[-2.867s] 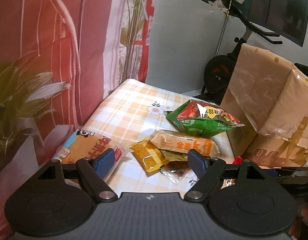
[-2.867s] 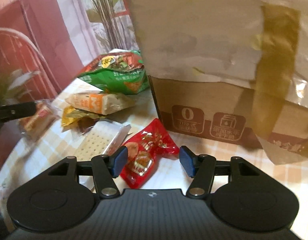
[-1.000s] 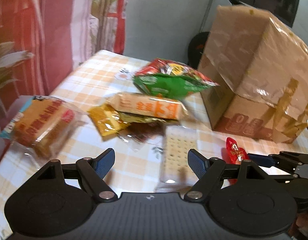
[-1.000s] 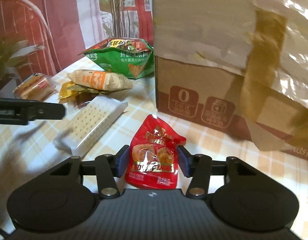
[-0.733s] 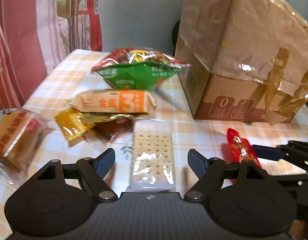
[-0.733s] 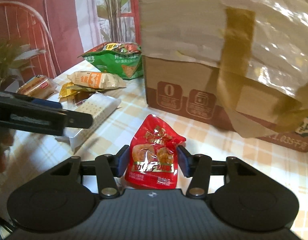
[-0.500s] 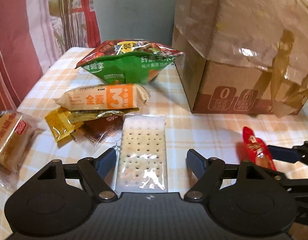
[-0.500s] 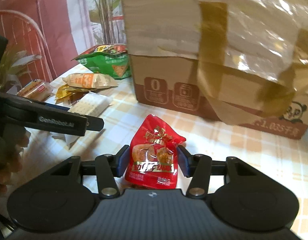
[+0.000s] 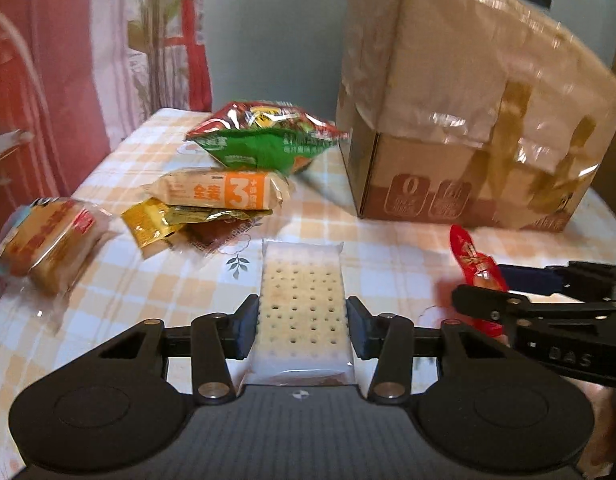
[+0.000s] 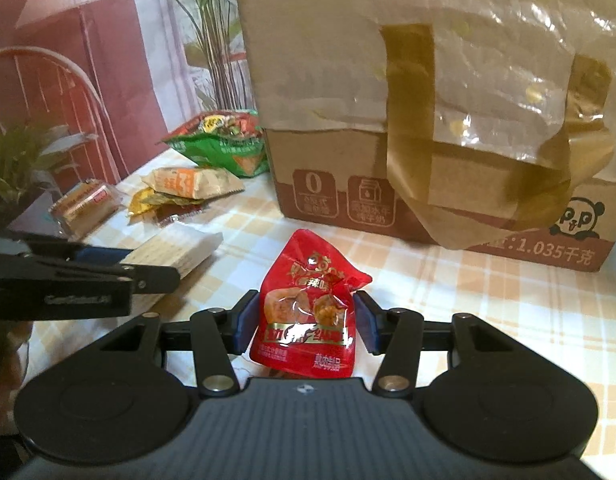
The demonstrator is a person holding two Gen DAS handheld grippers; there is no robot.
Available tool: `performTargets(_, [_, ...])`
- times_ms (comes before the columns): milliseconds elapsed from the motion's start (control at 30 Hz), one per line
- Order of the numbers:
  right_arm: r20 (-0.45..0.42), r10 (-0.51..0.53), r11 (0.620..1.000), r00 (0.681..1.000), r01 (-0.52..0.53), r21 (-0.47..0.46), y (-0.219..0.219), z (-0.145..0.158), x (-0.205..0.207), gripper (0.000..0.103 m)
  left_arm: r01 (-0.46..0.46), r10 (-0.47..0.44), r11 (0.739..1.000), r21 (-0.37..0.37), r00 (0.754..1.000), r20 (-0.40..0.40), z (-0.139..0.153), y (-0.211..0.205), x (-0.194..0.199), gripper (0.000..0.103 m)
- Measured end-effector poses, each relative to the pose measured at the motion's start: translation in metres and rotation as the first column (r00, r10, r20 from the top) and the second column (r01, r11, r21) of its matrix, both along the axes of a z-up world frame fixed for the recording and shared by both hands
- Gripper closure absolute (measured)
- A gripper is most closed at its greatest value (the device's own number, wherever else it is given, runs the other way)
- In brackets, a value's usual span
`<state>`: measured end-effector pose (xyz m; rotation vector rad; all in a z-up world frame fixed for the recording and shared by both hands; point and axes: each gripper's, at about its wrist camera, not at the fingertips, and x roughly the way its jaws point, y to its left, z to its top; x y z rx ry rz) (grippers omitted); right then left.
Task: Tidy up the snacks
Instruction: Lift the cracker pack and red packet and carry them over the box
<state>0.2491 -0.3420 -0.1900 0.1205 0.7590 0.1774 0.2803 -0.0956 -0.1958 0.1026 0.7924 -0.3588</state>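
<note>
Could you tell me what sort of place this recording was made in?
Probably a home room: a table with a checked floral tablecloth, patterned curtains beside it, and loose snacks next to a taped cardboard box.

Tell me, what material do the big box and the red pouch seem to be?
Big box: brown corrugated cardboard, matte, with printed icons and glossy crinkled tape on its flaps. Red pouch: likely thin plastic film, shiny, wrinkled, with a clear window; it sits between the right gripper's jaws.
</note>
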Motion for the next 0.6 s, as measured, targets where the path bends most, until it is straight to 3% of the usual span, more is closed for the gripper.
performTargets(200, [0.036, 0.009, 1.000, 0.999, -0.009, 0.008, -0.001, 0.009, -0.010, 0.050, -0.016, 0.016, 0.999, -0.039, 1.000, 0.004, 0.004, 0.004, -0.021, 0.054])
performTargets(600, [0.071, 0.003, 1.000, 0.997, -0.005, 0.026, -0.006, 0.017, -0.021, 0.050, -0.032, 0.035, 0.997, -0.068, 0.999, 0.041, 0.013, 0.008, -0.025, 0.054])
